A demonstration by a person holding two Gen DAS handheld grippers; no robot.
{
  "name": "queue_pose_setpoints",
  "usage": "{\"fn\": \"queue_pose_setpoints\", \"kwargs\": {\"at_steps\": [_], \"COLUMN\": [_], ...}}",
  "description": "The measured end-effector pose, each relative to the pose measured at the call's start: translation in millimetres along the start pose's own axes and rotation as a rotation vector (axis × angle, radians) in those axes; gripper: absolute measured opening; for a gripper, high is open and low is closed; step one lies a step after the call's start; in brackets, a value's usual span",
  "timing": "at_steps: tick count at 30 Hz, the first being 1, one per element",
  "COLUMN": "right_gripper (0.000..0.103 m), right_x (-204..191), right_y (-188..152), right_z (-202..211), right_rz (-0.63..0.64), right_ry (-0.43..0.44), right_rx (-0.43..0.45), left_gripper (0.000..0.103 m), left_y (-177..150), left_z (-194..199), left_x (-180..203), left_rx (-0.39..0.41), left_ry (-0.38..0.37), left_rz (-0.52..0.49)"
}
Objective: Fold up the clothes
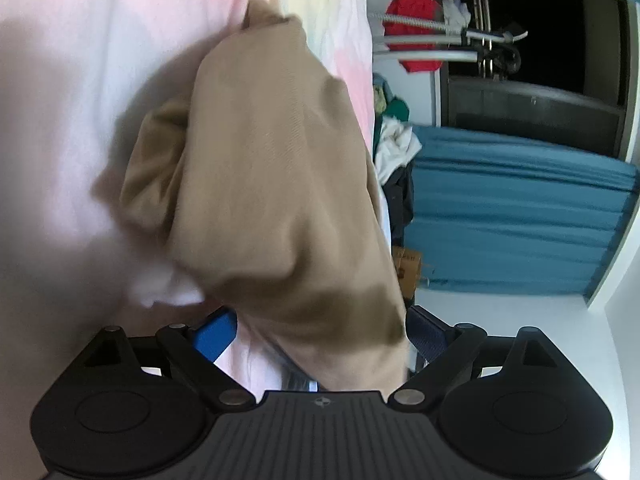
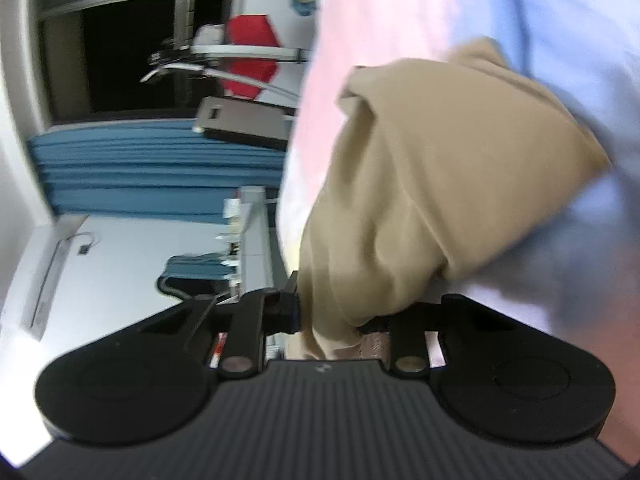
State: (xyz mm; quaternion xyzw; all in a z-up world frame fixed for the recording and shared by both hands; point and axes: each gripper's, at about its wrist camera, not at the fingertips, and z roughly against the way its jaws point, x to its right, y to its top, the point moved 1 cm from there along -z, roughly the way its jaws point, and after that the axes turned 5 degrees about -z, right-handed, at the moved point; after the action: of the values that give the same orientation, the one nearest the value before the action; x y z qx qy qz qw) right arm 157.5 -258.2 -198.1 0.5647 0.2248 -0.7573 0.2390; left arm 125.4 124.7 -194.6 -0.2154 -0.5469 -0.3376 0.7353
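2 grippers share 1 tan garment (image 1: 272,184), which hangs bunched over a pastel pink-and-white sheet (image 1: 60,128). On the left gripper (image 1: 320,336) the blue pads stand wide apart with cloth draped between them, so whether they pinch it I cannot tell. On the right gripper (image 2: 336,320) the jaws are drawn close and clamp the garment's lower edge (image 2: 332,332); blue curtains (image 2: 160,160) hang behind.

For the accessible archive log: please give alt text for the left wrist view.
A bunched tan garment fills the centre, its near end between the jaws of the left gripper, with pale pink and white fabric behind it. To the right are a teal curtain, a red cloth on metal rails, and a dark opening.
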Motion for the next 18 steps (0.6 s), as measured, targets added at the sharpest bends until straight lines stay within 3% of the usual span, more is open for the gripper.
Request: {"fn": "queue_pose_setpoints", "kwargs": {"at_steps": [3, 5, 11, 14, 18], "right_gripper": [0.028, 0.027, 0.027, 0.027, 0.027], "right_x": [-11.0, -14.9, -19.6, -21.9, -24.2], "right_y": [2.1, 1.8, -0.4, -1.5, -4.0], "right_z": [3.7, 7.5, 16.9, 21.7, 26.9], "right_rz": [0.048, 0.062, 0.074, 0.080, 0.068], "right_ry": [0.043, 0.054, 0.059, 0.061, 0.065], "right_rx": [0.002, 0.003, 0.016, 0.023, 0.037], "left_gripper": [0.083, 0.069, 0.047, 0.038, 0.036], "left_y": [6.9, 10.3, 14.0, 19.0, 14.8], "left_z": [7.1, 10.1, 13.4, 17.5, 30.0], "left_x": [-0.9, -1.5, 10.9, 17.7, 21.6], "left_rx": [0.063, 0.085, 0.128, 0.143, 0.136], "left_ry": [-0.026, -0.043, -0.054, -0.056, -0.057], "left_rz": [0.026, 0.041, -0.017, -0.047, -0.067]}}
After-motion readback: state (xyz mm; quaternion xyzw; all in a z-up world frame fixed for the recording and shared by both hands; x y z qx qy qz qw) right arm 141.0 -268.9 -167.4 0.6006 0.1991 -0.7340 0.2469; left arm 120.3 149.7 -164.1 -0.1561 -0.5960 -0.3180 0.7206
